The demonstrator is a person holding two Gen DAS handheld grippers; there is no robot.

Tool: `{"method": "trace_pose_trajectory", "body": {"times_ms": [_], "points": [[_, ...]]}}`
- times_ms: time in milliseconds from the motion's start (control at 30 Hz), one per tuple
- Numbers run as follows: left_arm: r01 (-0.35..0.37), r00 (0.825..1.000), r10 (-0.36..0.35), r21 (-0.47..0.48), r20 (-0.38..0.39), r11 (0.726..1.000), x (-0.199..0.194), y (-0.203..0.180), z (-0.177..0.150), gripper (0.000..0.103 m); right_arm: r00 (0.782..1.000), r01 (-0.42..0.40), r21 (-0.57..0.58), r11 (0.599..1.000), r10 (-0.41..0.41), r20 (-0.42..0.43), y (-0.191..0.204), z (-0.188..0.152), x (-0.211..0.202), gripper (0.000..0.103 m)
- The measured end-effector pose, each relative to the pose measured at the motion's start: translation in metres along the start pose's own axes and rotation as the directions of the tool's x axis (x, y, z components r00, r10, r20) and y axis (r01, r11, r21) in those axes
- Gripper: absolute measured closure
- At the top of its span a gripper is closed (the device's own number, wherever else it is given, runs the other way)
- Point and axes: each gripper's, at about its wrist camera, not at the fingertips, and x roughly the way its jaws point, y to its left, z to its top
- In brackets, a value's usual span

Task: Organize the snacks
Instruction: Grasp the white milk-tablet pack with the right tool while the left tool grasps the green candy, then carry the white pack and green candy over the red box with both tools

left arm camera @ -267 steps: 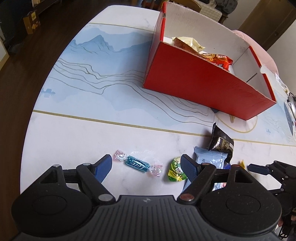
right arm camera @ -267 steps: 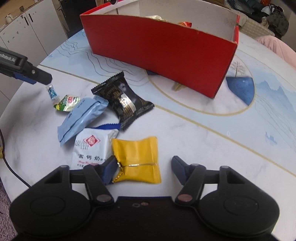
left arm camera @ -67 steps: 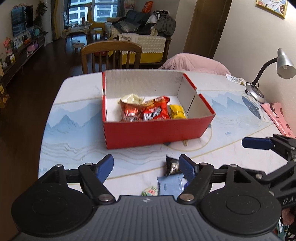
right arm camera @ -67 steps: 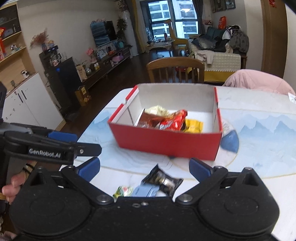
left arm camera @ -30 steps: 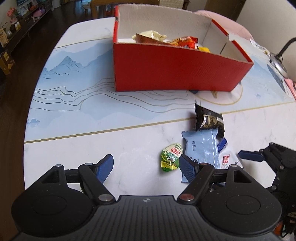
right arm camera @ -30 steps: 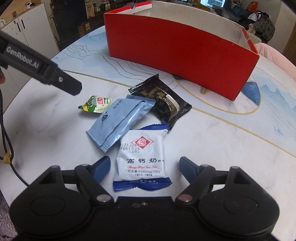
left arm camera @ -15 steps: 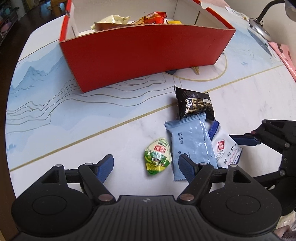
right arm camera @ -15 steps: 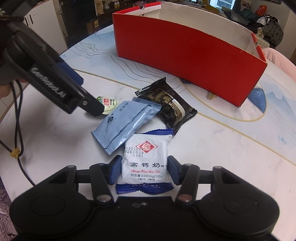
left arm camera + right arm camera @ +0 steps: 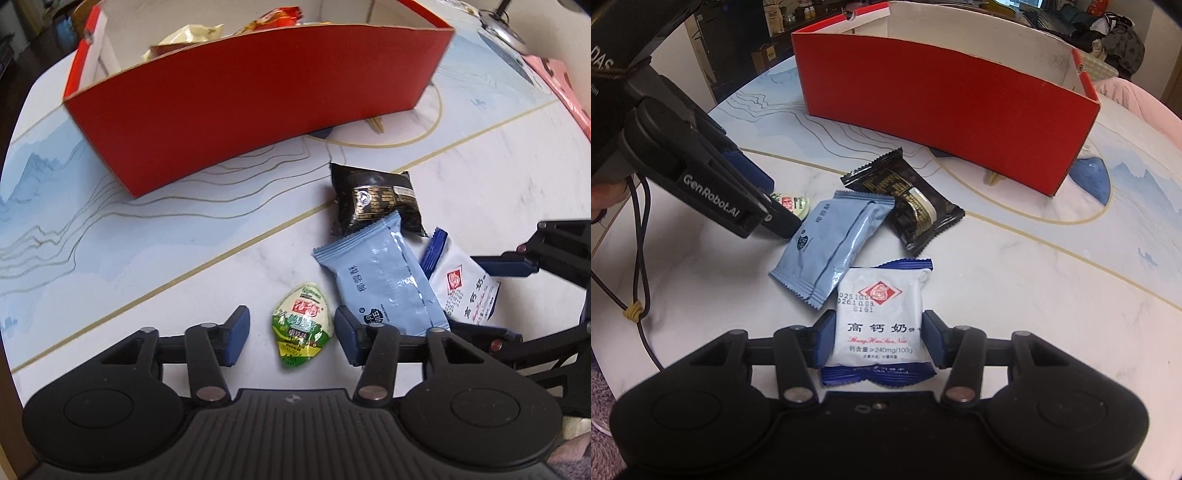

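**Inspector:** Presently, four loose snacks lie on the white marble-patterned table (image 9: 1052, 295), in front of the red cardboard box (image 9: 945, 110) with the white inner walls. State of the tools?

**Assistant:** The right gripper (image 9: 879, 338) has a blue pad on each side of the white foil biscuit packet with blue crimped ends (image 9: 881, 314). The pads sit right at the packet's edges; I cannot tell whether they are pressing it yet. The packet lies flat on the table.

**Inspector:** And the other?

**Assistant:** The left gripper (image 9: 290, 330) straddles the small green teardrop-shaped jelly cup (image 9: 302, 328). Its jaws are apart: the right pad is just beside the cup, and there is a clear gap on the left.

**Inspector:** Neighbours?

**Assistant:** The pale blue pillow-pack wafer (image 9: 833, 245) overlaps a corner of the white packet and rests against the black and gold wrapped cake (image 9: 910, 205). The box already holds several packets.

**Inspector:** Risks, in your judgement?

**Assistant:** Three. The white packet is soft and air-filled, so a squeeze low on its sides may buckle it and let it slide out. Lifting it may drag the blue pack lying on its corner. The jelly cup is rounded and glossy, so an off-centre closure could push it sideways or squirt it forward. The two tools also work near each other and could collide.
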Motion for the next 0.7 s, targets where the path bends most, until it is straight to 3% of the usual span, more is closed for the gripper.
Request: {"method": "trace_pose_trajectory", "body": {"times_ms": [67, 233, 700], "points": [[-0.010, 1.000, 0.010, 0.029, 0.005, 1.000, 0.000, -0.006, 0.000, 0.069, 1.000, 0.010, 0.009, 1.000, -0.010, 0.000, -0.001, 0.000, 0.000, 0.055], [-0.030, 0.999, 0.029, 0.045, 0.026, 0.999, 0.001, -0.011, -0.004, 0.070, 0.999, 0.038, 0.052, 0.998, -0.038, 0.008, -0.006, -0.001, -0.002, 0.055], [0.025, 0.996, -0.009, -0.168, 0.092, 0.985, -0.030, 0.015, -0.013, 0.070, 0.992, 0.064, 0.234, 0.970, -0.087, 0.091, -0.023, 0.000, -0.034, 0.056]]}}
